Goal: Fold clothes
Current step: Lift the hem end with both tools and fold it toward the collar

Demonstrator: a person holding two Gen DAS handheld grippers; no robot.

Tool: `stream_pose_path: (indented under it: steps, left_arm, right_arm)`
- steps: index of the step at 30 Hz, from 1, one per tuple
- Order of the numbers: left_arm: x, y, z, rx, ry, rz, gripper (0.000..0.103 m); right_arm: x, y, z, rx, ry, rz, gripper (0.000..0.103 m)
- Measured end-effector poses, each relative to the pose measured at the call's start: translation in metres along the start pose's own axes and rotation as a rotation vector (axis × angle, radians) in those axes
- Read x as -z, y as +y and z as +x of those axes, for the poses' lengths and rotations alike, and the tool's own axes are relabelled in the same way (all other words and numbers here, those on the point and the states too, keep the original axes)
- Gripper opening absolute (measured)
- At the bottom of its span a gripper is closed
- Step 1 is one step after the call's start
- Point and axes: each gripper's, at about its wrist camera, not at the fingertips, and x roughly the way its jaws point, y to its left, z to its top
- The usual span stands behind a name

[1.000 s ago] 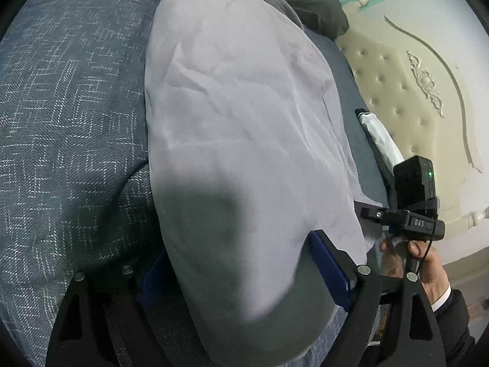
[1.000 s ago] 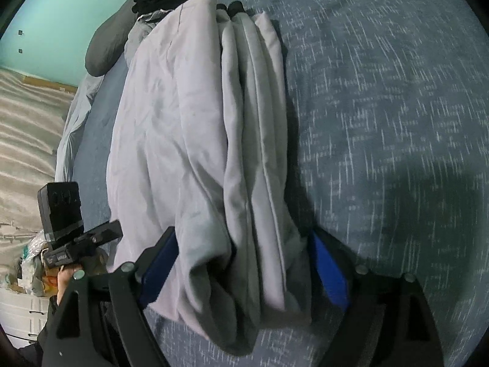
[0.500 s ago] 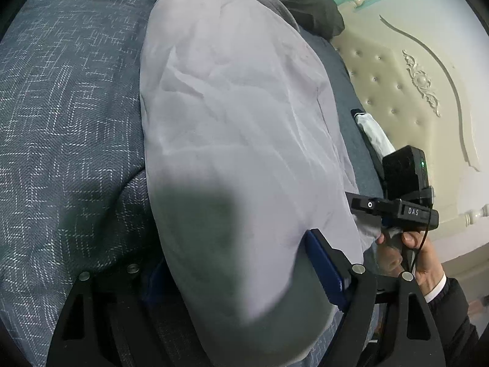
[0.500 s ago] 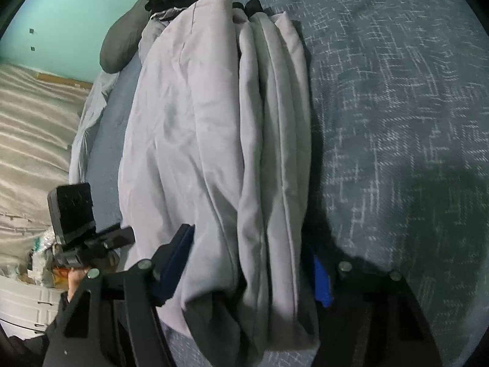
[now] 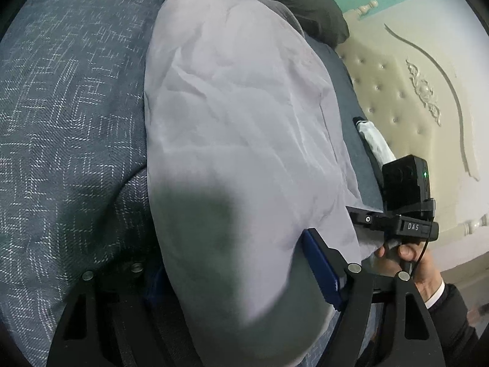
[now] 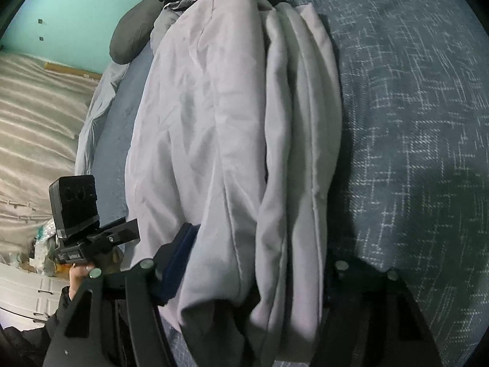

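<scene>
A pale grey-lilac garment (image 5: 238,128) lies folded lengthwise on a dark blue patterned bedspread (image 5: 67,98). In the right wrist view the garment (image 6: 232,140) shows several long folds stacked along its right side. My left gripper (image 5: 232,272) straddles the garment's near end, jaws wide, the cloth bulging between the blue pads (image 5: 321,266). My right gripper (image 6: 247,278) straddles the other near end of the garment, its left blue pad against the cloth. The right pad is hidden under the fabric.
A dark grey pillow (image 5: 302,9) and dark clothes lie at the far end. A cream tufted headboard (image 5: 421,98) rises on the right in the left wrist view. Each gripper shows in the other's view, hand-held (image 5: 406,208) (image 6: 79,220). A striped beige surface (image 6: 33,116) lies left.
The right gripper has pushed forward over the garment's end and its jaws have narrowed around the cloth. The left gripper has shifted slightly forward, the garment staying between its jaws.
</scene>
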Motion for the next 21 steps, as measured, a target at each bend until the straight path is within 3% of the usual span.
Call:
stream_pose_path:
  steps: [3, 12, 21]
  left_arm:
    - [0.001, -0.003, 0.000, -0.016, -0.004, 0.009, 0.080]
    - [-0.006, -0.028, -0.015, -0.077, -0.027, 0.065, 0.058]
    - [-0.017, -0.067, -0.042, -0.135, -0.076, 0.158, 0.049]
  right_arm:
    - [-0.001, 0.003, 0.001, 0.003, -0.011, 0.004, 0.053]
    - [0.007, 0.020, -0.020, 0.084, -0.082, -0.080, 0.023]
    - [0.003, 0.048, -0.043, 0.144, -0.155, -0.156, 0.016]
